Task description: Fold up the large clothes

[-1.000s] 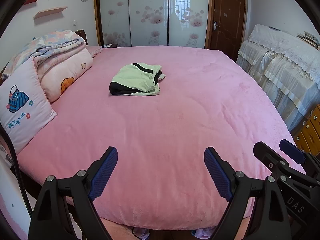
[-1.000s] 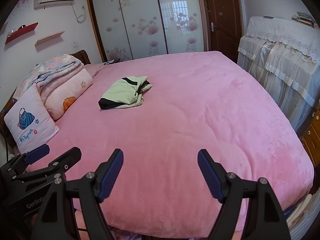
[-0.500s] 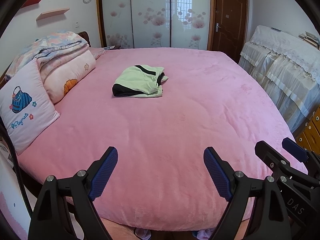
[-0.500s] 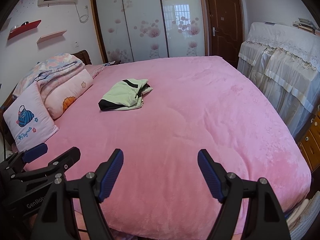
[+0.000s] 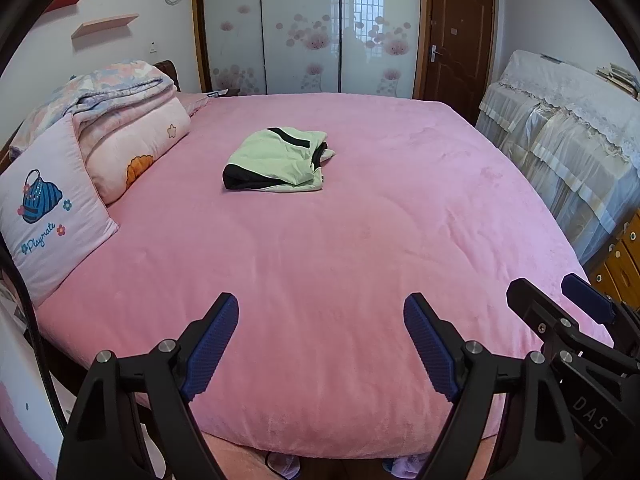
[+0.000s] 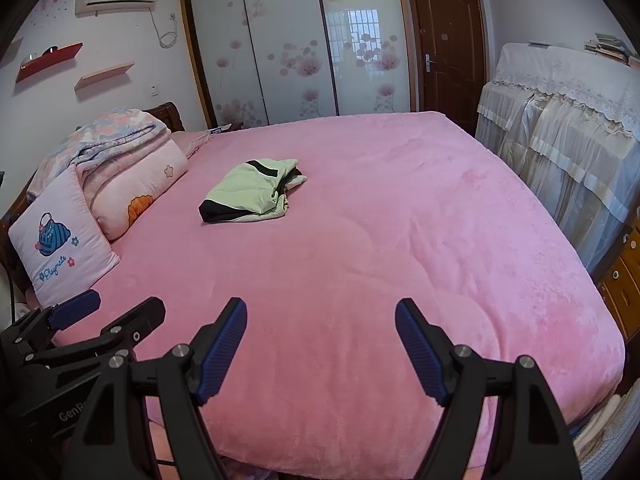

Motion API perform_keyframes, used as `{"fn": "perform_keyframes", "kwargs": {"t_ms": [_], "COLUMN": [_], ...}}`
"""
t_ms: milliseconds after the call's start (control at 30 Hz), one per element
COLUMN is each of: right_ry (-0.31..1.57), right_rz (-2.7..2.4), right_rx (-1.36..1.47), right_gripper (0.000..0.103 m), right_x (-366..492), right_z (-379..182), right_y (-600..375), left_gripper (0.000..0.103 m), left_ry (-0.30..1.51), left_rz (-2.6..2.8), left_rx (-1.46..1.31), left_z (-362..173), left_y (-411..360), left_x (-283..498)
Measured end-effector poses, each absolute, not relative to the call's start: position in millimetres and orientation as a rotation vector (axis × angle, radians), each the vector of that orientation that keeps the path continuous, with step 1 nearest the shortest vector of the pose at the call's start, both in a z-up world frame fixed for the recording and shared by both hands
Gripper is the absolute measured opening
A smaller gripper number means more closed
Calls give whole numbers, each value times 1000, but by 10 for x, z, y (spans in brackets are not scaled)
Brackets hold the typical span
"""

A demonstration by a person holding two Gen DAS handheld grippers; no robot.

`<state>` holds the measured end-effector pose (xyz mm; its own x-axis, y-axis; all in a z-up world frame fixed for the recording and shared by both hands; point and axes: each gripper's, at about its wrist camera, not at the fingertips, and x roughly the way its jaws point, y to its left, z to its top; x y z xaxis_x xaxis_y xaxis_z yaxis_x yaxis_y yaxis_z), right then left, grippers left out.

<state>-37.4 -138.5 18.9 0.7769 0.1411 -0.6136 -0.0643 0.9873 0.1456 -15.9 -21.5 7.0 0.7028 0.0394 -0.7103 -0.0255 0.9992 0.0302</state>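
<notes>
A folded light-green garment with black trim [image 5: 276,162] [image 6: 248,194] lies on the pink bed [image 5: 360,260] [image 6: 380,240], left of its middle and far ahead of both grippers. My left gripper [image 5: 320,304] hovers over the bed's near edge. Its jaws are closing a little but still stand wide apart, with nothing between them. My right gripper [image 6: 321,306] is open beside it, also holding nothing. In the left wrist view the right gripper [image 5: 548,286] shows at the right edge. The left gripper [image 6: 124,302] appears at the lower left of the right wrist view.
A pink cushion [image 5: 48,216], a long pillow [image 5: 136,148] and a folded quilt [image 5: 112,88] are piled along the bed's left side. Lace-covered furniture [image 5: 568,136] and a wooden drawer chest [image 5: 620,264] stand to the right. Sliding wardrobe doors [image 5: 304,28] and a brown door [image 5: 456,36] are behind.
</notes>
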Motion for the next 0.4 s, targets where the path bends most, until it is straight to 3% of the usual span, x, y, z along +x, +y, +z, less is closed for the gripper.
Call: {"fn": "perform_keyframes", "kwargs": {"t_ms": [400], "right_ry": [672], "right_rz": [110], "right_rx": [117], "right_gripper": [77], "right_x": [-377], "right_z": [192], "right_y": [-1363], "left_gripper": [83], "left_ry": [791], "left_rz": [46], "left_rx": [28], "left_z": [54], "left_y": [-247], "left_x": [-162]}}
